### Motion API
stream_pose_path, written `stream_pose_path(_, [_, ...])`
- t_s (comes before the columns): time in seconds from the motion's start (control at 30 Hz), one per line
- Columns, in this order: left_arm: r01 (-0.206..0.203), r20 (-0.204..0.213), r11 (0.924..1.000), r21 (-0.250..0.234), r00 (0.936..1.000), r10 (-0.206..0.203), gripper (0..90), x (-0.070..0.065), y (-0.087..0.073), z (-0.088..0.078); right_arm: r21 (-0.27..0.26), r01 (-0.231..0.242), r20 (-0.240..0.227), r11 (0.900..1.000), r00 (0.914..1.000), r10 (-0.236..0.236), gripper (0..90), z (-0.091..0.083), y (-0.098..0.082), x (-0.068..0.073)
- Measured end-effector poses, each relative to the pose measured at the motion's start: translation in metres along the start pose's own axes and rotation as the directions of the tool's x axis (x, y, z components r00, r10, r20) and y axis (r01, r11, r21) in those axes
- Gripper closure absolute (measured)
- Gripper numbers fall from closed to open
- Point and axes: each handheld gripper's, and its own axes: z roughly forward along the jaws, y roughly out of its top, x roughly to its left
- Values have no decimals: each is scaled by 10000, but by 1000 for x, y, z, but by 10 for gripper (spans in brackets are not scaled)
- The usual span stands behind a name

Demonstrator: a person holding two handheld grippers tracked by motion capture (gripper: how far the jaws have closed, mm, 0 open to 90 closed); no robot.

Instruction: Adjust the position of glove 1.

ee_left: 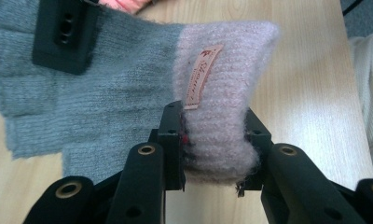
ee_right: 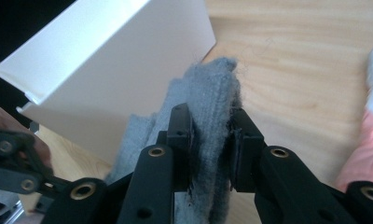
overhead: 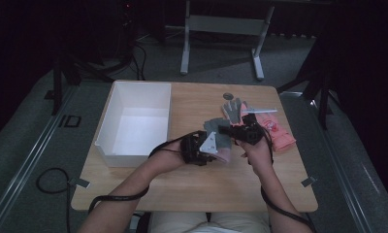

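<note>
A knitted glove (ee_left: 128,79), grey with a pale pink cuff and a small tan label, hangs between both grippers above the table. My left gripper (ee_left: 212,149) is shut on the pink cuff, the wool squeezed between its two pads. My right gripper (ee_right: 211,149) is shut on the bunched grey end of the same glove (ee_right: 208,98). Its black pad also shows on the grey knit at the top left of the left gripper view. In the high view the glove (overhead: 215,130) is at the table's middle, between the left gripper (overhead: 215,149) and the right gripper (overhead: 227,130).
An open white box (overhead: 134,97) stands on the left half of the wooden table (overhead: 206,189), close beside the held glove (ee_right: 105,70). Another grey glove (overhead: 233,109) and pink knitwear (overhead: 277,133) lie at the right rear. A small dark disc (overhead: 227,95) sits near the far edge.
</note>
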Motion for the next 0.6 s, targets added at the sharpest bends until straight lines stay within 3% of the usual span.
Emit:
stream_pose_path(0.2, [-519,171,9984,205,9985,515,685,19,5,-18,-250,208,40,9995,9998,-207,742,-4,20,8])
stream_pose_path(0.43, [-792,148,9962,371,9968,787,685,34,5,-39,-447,340,-159,9984,9993,-347,743,-1,42,20])
stream_pose_path(0.5, [-1033,50,9928,606,9947,1032,685,40,4,-50,-518,413,-233,9978,9988,-426,744,1,48,24])
stream_pose_path(0.6, [-1074,11,9903,883,9942,1078,684,46,2,-60,-547,489,-284,9973,9983,-505,744,6,57,32])
